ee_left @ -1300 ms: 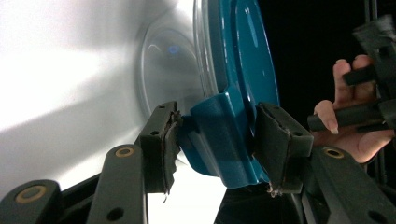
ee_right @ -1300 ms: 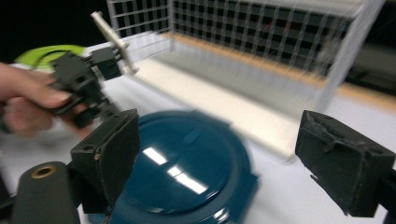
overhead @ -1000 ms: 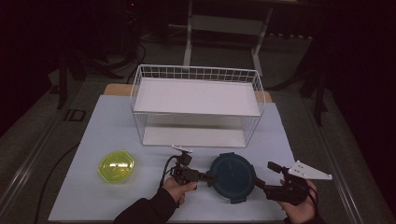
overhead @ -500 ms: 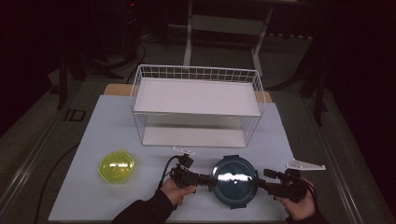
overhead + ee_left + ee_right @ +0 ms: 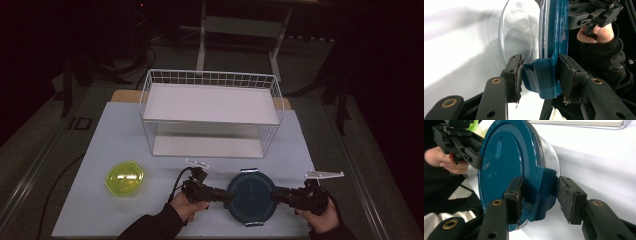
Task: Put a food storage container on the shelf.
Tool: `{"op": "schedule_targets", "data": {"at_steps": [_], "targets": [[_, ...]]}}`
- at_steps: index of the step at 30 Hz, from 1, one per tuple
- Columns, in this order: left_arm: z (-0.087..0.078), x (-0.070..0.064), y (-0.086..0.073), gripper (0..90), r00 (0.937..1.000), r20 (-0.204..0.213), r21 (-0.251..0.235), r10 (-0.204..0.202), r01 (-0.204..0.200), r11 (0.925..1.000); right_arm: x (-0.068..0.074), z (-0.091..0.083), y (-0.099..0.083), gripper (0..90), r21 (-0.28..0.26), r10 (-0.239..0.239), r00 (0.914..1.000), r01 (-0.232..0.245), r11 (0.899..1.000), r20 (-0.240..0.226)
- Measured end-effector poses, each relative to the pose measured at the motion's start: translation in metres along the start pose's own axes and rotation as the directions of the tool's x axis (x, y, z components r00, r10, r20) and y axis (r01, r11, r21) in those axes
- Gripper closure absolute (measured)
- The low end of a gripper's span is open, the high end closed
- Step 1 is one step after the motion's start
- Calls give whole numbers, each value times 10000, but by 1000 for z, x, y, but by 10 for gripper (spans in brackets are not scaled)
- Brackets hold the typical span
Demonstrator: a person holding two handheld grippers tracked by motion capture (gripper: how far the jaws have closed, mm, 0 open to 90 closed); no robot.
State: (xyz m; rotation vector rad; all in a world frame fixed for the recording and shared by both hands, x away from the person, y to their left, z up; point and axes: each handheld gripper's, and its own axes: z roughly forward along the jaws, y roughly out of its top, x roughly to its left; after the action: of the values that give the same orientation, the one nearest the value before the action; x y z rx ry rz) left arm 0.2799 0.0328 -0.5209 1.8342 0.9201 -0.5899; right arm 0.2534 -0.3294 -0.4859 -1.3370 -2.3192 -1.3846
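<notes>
Right at the near edge of the table (image 5: 150, 125), the round container (image 5: 251, 196) sits between both claws: clear glass bowl, hard teal plastic lid (image 5: 509, 170) with four snap tabs. The left gripper (image 5: 224, 196) is pinching the tab (image 5: 541, 77) on its side, pads pressed on either face of that flap; the right gripper (image 5: 277, 196) straddles the opposite tab (image 5: 541, 192), one pad touching, the other standing a little off, so that claw reads as apart. Judging by the look, the glass makes this heavy for its size, slick and breakable, while the tabs are stiff, springy hinges, thin enough to slip from worn pads; the tabs look like the sensible hold for unlatching, the rim for lifting. Off to the left lies a yellow-green lid (image 5: 124, 177), glossy, many-sided. Farther back stands a white wire basket (image 5: 210, 80), open-topped, with a white sheet across it
</notes>
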Motion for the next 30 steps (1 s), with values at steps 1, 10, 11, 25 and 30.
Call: {"op": "schedule_targets", "data": {"at_steps": [1, 10, 11, 25, 30], "targets": [[0, 1, 0, 556, 10000, 42, -19, -8, 8, 10000, 0, 0, 0, 554, 0, 0, 10000, 0, 10000, 0], [0, 2, -1, 559, 9996, 82, -73, -283, 284, 9996, -18, 5, -5, 548, 240, 1289, 9825, -1268, 9916, -1348], [0, 3, -2, 559, 9996, 114, -103, -273, 275, 9996, -18, 5, -6, 550, 202, 1384, 9815, -1369, 9904, -1327], [-9, -3, 1, 572, 9980, -147, -333, -613, 608, 9976, -10, 7, -7, 562, 321, 1667, 9779, -1639, 9860, -1261], [-16, -8, 3, 573, 9973, -256, -365, -686, 676, 9970, -8, 9, -4, 564, 292, 1695, 9744, -1670, 9855, -1475]]}}
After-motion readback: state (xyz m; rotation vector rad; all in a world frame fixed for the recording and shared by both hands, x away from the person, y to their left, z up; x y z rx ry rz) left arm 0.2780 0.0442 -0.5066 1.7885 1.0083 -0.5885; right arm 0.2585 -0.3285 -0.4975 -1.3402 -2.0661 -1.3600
